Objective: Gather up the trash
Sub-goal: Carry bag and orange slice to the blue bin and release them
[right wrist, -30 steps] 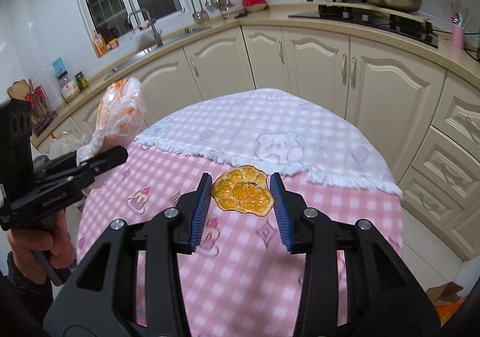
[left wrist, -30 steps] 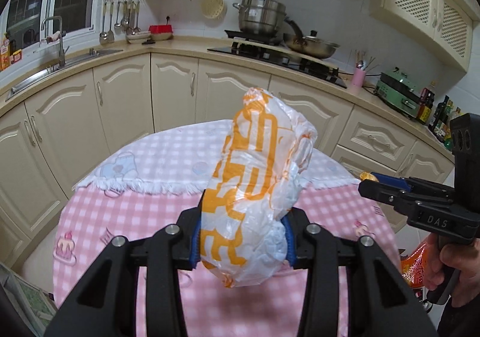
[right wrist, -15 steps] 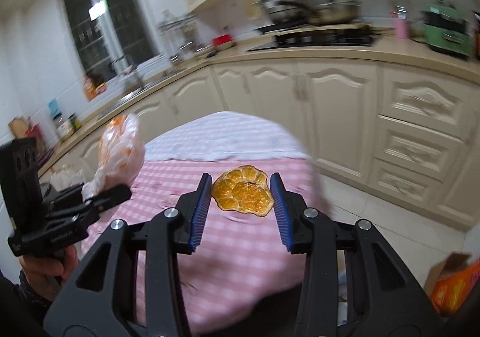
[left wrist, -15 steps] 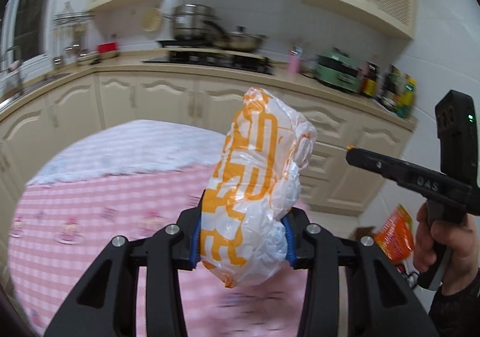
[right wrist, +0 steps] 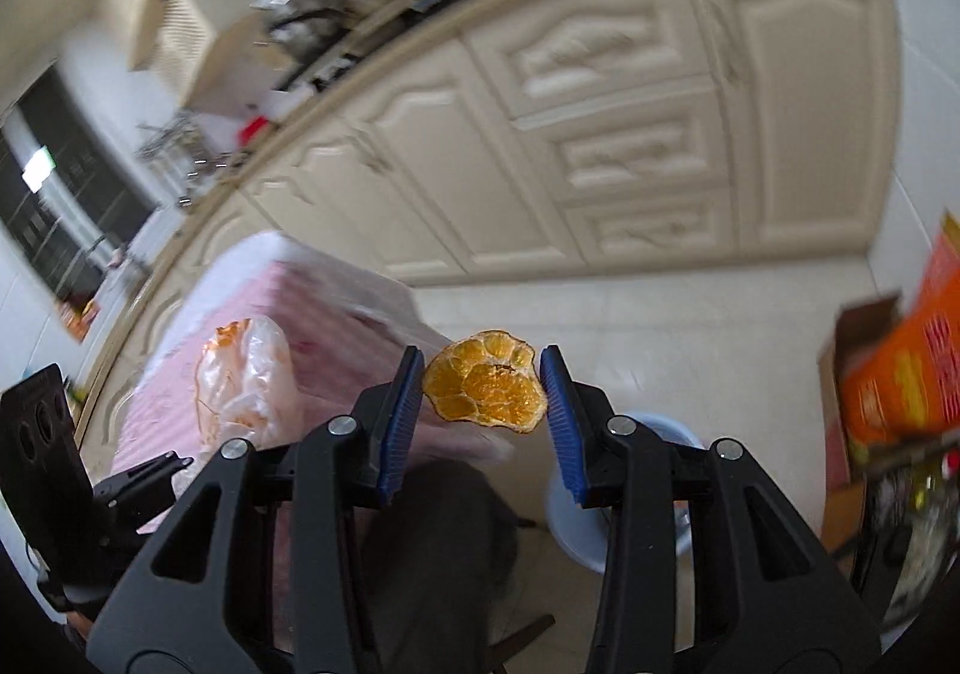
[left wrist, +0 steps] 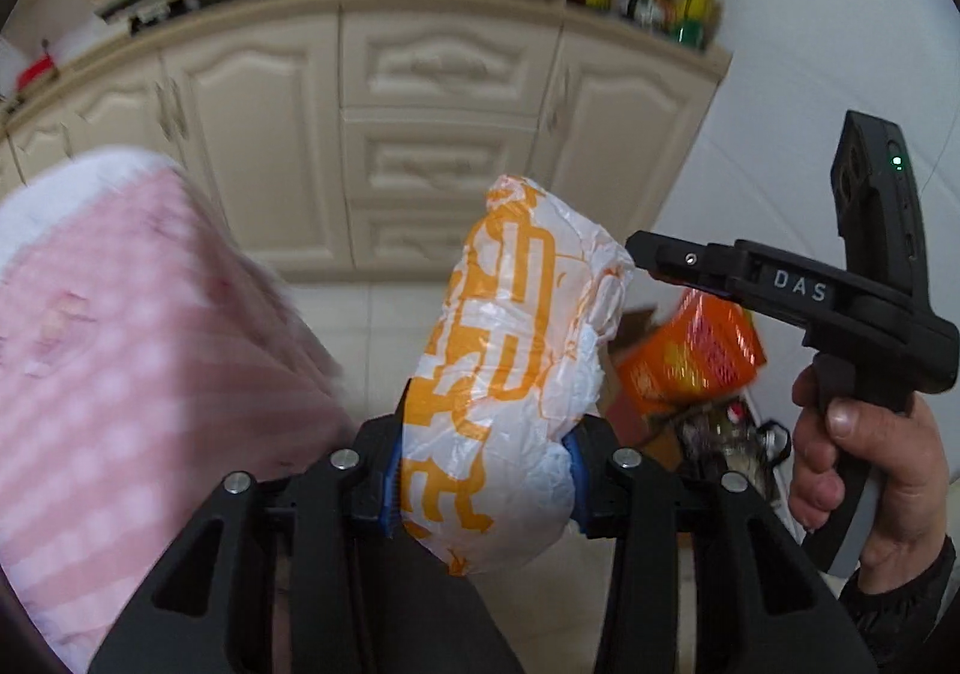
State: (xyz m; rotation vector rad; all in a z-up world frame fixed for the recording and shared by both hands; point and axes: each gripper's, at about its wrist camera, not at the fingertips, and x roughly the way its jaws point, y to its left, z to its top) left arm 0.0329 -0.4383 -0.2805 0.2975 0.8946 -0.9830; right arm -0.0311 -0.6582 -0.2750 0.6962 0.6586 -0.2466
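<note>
While both wrist views tilt downward toward the tiled floor (left wrist: 336, 314), the left hand-held gripper (left wrist: 483, 470) pinches a crumpled white plastic bag with orange print (left wrist: 516, 362) between its blue pads; the bag stands up out of the jaws toward twelve o'clock, bulging past both pads. At nine o'clock in the left wrist view lies the edge of the bench under a pink checked tablecloth (left wrist: 120, 350), badly blurred.

At three o'clock in that view the right hand-held gripper (left wrist: 645, 248) appears side-on, pointing toward nine o'clock with its tip just beside the top of the bag. A bare right hand (left wrist: 864, 464) with a dark sleeve wraps the pistol handle from below, fingers curled around it.

From the right wrist view, that gripper's blue pads (right wrist: 399, 422) nip a piece of orange peel (right wrist: 486, 383) by its two side edges, inner face toward the camera, held clear of the bench above the floor. At eight o'clock there the left gripper shows as a black body with the bag rising above it, over the pink cloth. A pale blue basin (right wrist: 576, 524) sits on the floor under the right finger, partly hidden. An orange carton (right wrist: 900, 374) stands at three o'clock. Cream kitchen cabinets (right wrist: 630, 134) fill the background.
</note>
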